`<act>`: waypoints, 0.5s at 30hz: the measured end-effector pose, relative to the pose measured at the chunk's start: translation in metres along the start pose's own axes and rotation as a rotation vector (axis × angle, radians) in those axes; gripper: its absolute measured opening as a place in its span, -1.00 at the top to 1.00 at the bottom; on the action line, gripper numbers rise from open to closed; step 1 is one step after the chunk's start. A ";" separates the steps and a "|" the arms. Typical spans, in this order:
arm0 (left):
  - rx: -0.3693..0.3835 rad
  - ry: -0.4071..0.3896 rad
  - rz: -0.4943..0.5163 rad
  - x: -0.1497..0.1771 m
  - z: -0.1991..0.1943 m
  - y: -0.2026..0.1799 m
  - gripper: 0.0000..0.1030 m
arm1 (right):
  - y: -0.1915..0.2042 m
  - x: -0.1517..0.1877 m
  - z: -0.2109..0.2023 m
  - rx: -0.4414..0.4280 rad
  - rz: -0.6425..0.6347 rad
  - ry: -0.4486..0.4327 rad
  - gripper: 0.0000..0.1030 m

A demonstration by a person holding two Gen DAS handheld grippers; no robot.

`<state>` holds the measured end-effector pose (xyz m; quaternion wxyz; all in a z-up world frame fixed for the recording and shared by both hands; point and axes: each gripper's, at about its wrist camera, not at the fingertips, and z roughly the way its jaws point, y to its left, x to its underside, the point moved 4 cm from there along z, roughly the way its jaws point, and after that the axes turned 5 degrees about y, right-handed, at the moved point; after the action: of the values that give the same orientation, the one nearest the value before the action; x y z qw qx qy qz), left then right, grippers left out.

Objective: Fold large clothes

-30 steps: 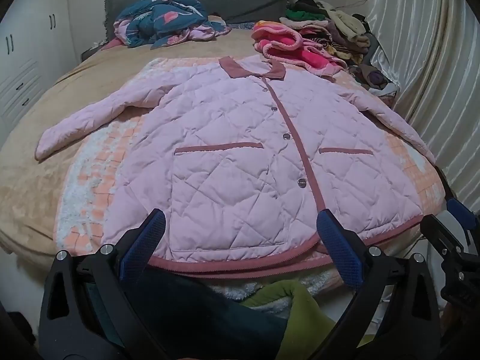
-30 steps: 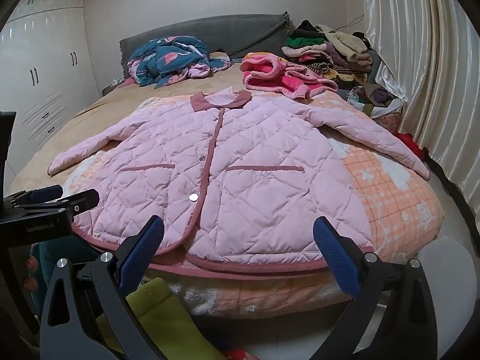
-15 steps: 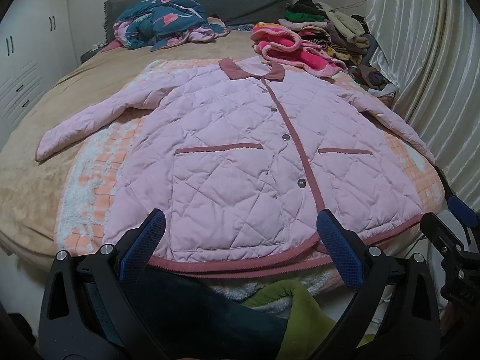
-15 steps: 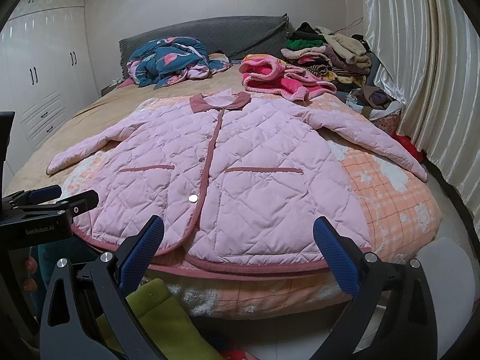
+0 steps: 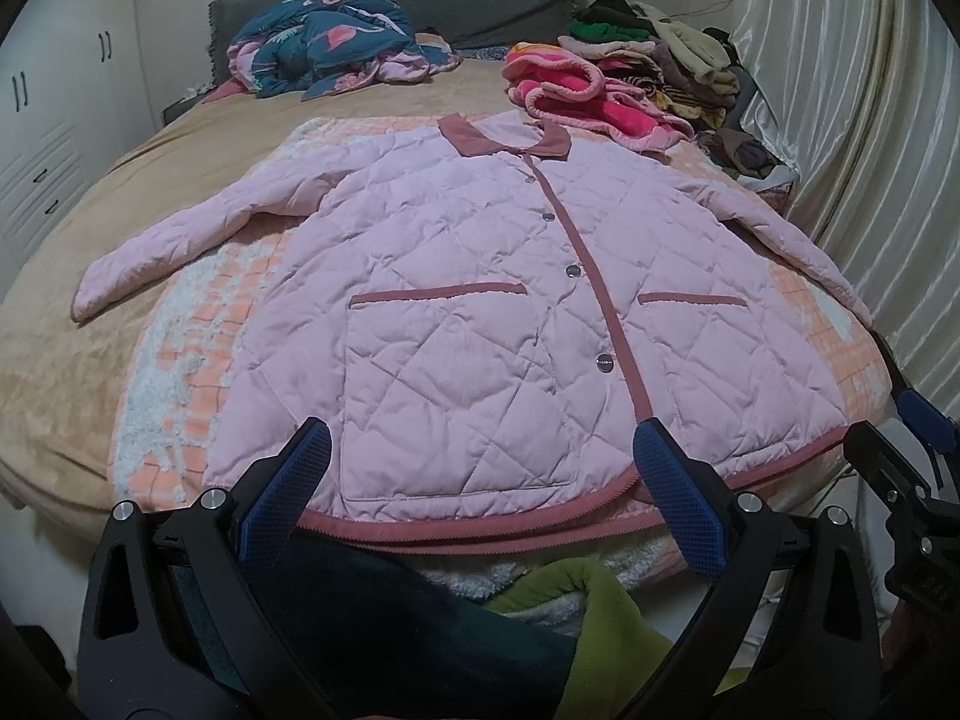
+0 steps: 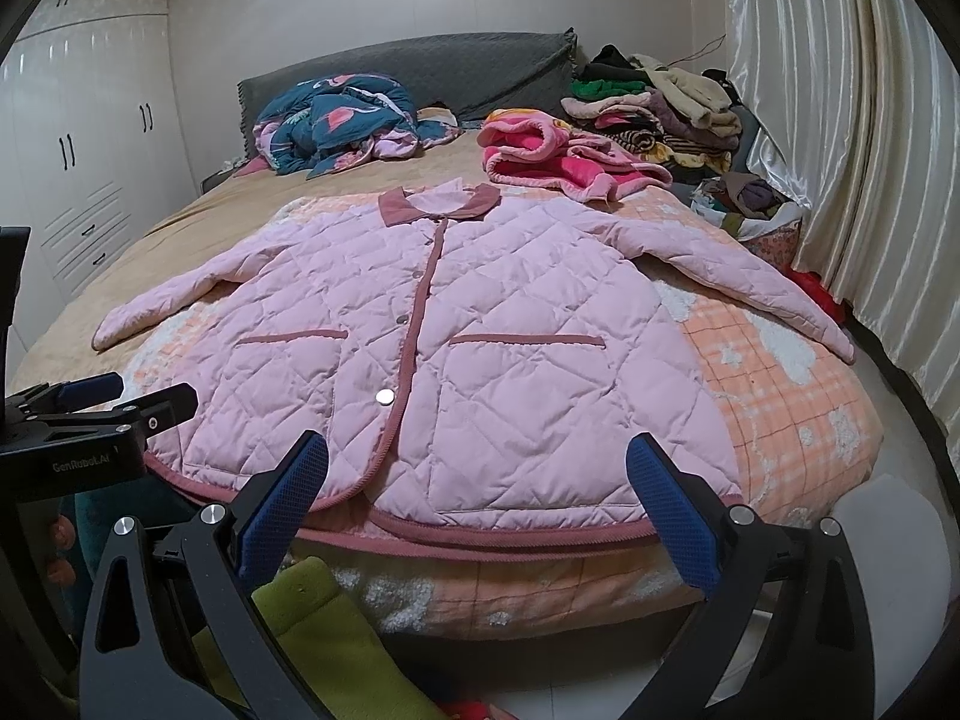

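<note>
A pink quilted jacket (image 5: 480,312) (image 6: 480,348) with a dusty-rose collar, trim and snap buttons lies flat and buttoned on the bed, both sleeves spread outward, hem toward me. My left gripper (image 5: 480,498) hovers open just short of the hem's left half, nothing between its blue pads. My right gripper (image 6: 480,504) is open too, just before the hem's right half. Each gripper shows at the edge of the other's view: the right gripper (image 5: 900,462) at far right, the left gripper (image 6: 108,408) at far left.
An orange checked blanket (image 6: 780,396) lies under the jacket on the tan bed (image 5: 72,324). A teal floral quilt (image 5: 324,48), a bright pink garment (image 5: 576,96) and stacked clothes (image 6: 660,108) sit by the grey headboard. Curtains (image 6: 840,120) hang right; green and dark clothes (image 5: 576,618) lie below the bed's edge.
Both cameras have crept slightly closer to the hem and a little lower. The jacket has not moved and both grippers stay open.
</note>
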<state>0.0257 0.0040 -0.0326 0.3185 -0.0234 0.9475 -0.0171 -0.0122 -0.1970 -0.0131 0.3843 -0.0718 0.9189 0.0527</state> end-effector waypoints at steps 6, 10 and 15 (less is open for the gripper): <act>0.000 -0.001 -0.001 0.000 0.001 -0.001 -0.84 | 0.000 0.001 0.000 0.001 0.001 -0.003 -0.92; -0.001 -0.005 0.003 0.003 0.000 -0.004 -0.84 | -0.001 0.001 0.000 0.001 0.000 -0.005 -0.92; -0.001 -0.003 0.002 0.003 0.000 -0.004 -0.84 | 0.000 0.002 0.000 -0.003 0.000 -0.001 -0.92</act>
<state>0.0239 0.0001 -0.0342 0.3201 -0.0225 0.9470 -0.0162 -0.0139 -0.1977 -0.0144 0.3847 -0.0725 0.9186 0.0542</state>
